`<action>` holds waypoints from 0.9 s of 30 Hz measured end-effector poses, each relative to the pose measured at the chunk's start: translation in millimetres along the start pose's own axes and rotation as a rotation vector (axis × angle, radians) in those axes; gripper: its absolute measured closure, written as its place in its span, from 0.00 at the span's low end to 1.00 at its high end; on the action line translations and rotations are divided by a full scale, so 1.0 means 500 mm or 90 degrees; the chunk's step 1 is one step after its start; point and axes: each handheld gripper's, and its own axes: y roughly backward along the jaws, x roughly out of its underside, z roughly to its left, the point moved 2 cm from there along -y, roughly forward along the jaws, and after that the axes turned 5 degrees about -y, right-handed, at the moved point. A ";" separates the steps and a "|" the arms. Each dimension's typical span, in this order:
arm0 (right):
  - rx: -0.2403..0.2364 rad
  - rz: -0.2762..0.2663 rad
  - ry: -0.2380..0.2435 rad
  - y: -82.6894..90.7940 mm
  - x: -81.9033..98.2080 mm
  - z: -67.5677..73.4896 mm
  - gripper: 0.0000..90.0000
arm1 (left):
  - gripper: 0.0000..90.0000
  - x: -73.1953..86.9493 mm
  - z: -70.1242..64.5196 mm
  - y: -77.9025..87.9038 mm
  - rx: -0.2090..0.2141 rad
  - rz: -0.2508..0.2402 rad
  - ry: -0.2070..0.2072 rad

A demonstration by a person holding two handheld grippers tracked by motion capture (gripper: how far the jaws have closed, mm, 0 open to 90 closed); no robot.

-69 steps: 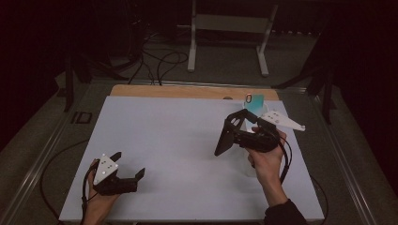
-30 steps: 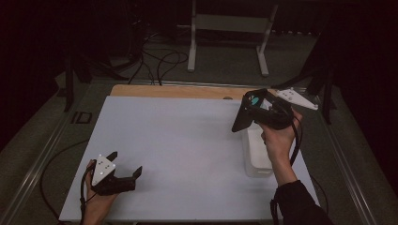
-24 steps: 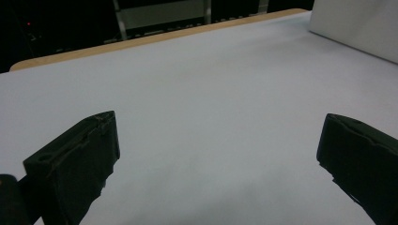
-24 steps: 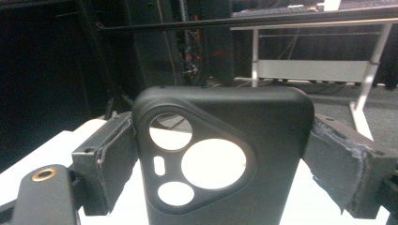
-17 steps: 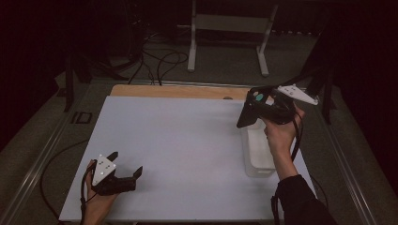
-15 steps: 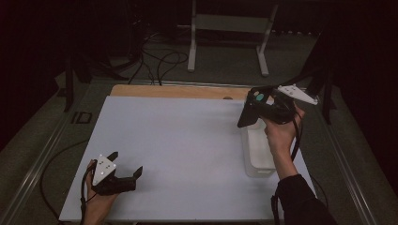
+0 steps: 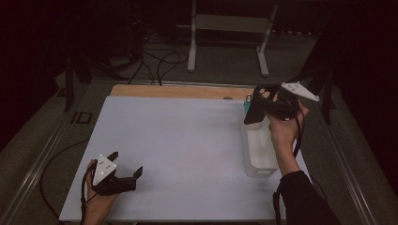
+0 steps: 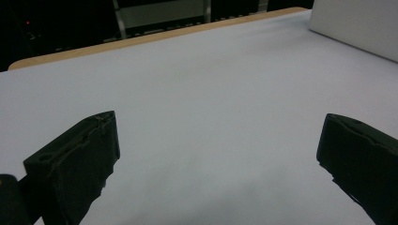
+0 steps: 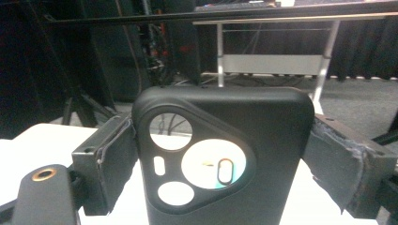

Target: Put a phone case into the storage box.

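A: Phone case [image 7: 257, 105], black, is up in the air at the far right of the table [image 7: 187, 140] in the high view, held by the right gripper [image 7: 263, 105] above the clear bin [image 7: 259, 152]. Something teal [image 7: 247, 99] peeks out just behind it; I cannot tell what.

B: And the left gripper [image 7: 126, 165]?

A: Resting near the table's front left corner, jaws spread, nothing between them. The left gripper view confirms it: both jaws wide apart over bare white surface.

B: Right gripper view?

A: The phone case [image 9: 223, 159] stands upright, camera cutouts facing us, both jaws pressed against its side edges.

B: What could go wrong?

A: The pinch is on thin, flexible walls, I judge. Squeezing harder could buckle the case and pop it loose; a quick swing might let it slip and drop beside the bin.
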 end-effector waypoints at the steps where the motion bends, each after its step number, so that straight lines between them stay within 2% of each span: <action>1: 0.004 0.000 0.001 -0.002 -0.001 -0.003 0.16 | 0.00 0.000 0.000 0.000 0.000 0.000 0.000; 5: 0.025 0.000 0.006 -0.012 -0.005 -0.013 0.16 | 0.00 0.000 0.000 0.001 0.000 -0.001 0.000; 7: 0.036 0.006 0.014 -0.018 -0.003 -0.018 0.16 | 0.00 0.000 0.000 0.001 -0.001 -0.001 0.000; 14: 0.066 0.029 0.014 -0.048 0.010 -0.035 0.16 | 0.00 -0.001 -0.001 0.000 0.000 -0.001 -0.002; 18: 0.070 0.037 0.006 -0.063 0.018 -0.036 0.15 | 0.00 0.000 -0.001 0.000 0.000 0.000 -0.001; 27: 0.089 0.071 0.012 -0.107 0.046 -0.031 0.15 | 0.00 0.001 0.000 0.003 0.001 -0.003 0.002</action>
